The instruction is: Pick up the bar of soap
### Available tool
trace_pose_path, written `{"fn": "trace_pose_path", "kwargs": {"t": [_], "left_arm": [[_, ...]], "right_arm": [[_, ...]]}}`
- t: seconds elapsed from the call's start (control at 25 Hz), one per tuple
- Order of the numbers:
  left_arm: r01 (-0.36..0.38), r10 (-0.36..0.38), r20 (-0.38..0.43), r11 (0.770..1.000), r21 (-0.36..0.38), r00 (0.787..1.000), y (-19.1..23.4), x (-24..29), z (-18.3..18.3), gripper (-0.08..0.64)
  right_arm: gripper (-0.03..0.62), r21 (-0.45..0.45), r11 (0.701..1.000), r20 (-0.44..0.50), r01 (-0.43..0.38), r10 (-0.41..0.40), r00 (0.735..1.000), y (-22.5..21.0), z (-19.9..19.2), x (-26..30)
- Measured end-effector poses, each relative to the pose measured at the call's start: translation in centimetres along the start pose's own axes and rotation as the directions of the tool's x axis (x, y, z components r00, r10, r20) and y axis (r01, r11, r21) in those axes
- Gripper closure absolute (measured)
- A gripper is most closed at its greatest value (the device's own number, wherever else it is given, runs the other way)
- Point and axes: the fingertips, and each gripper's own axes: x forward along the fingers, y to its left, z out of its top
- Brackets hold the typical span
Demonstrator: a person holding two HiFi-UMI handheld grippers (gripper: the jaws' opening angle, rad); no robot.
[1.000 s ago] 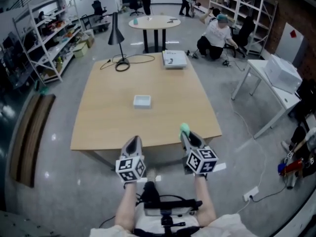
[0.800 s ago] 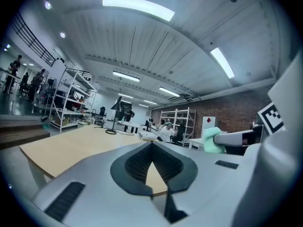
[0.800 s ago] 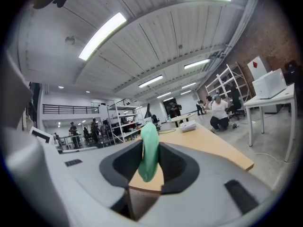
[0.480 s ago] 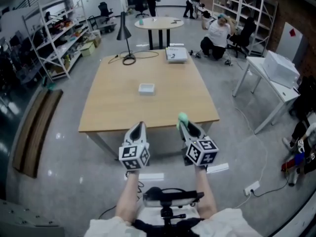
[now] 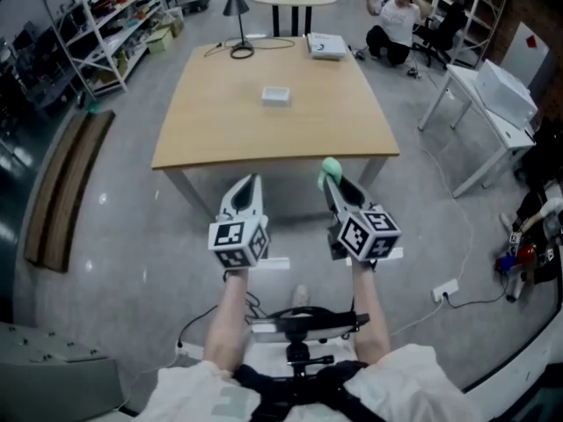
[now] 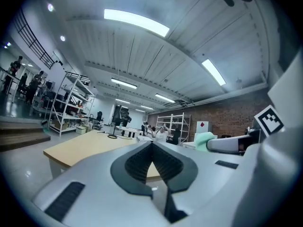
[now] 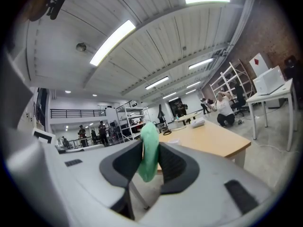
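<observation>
Right gripper is clamping the green soap bar edge-on near its tips, over floor, short of the table. Left gripper is sitting closed, empty (no backup). Slick bar, thin bite: I'm expecting it could squirt out and drop.

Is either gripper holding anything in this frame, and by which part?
The right gripper pinches a green bar of soap across its flat faces, one end poking past the jaw tips. The left gripper is shut on nothing.
</observation>
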Motion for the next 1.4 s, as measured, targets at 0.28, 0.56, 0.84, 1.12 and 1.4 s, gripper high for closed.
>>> {"fn": "trace_pose_path", "kwargs": {"t": [0.28,0.56,0.84,1.12,1.4], "left_arm": [[-0.022,0.022,-0.034,1.000,-0.009,0.999,1.0,-13.1,-1.5,0.554],[-0.001,0.000,-0.062,1.000,-0.027,0.998,0.0,-21.3,-3.0,0.554],[0.022,-0.024,-0.042,0.999,-0.039,0.999,-1.7,-24.4,-2.4,0.554],[0.005,-0.005,-0.010,0.999,-0.044,1.000,-3.3,-27.4,-1.6,0.554],[-0.031,0.031,0.028,0.999,-0.015,0.999,-7.7,-32.9,-1.0,0.554]], "right_arm": [[0.480,0.011,1.000,0.005,0.012,-0.013,1.000,8.1,-3.3,-8.3],[0.480,0.007,1.000,0.005,0.028,-0.028,1.000,13.6,-6.2,-15.7],[0.480,-0.021,0.999,0.030,0.045,-0.044,0.999,15.6,-5.5,-19.5],[0.480,-0.033,0.999,0.075,0.026,-0.023,0.997,16.5,-4.7,-22.8],[0.480,-0.025,0.999,0.090,-0.022,0.025,0.996,17.5,-5.0,-29.3]]}}
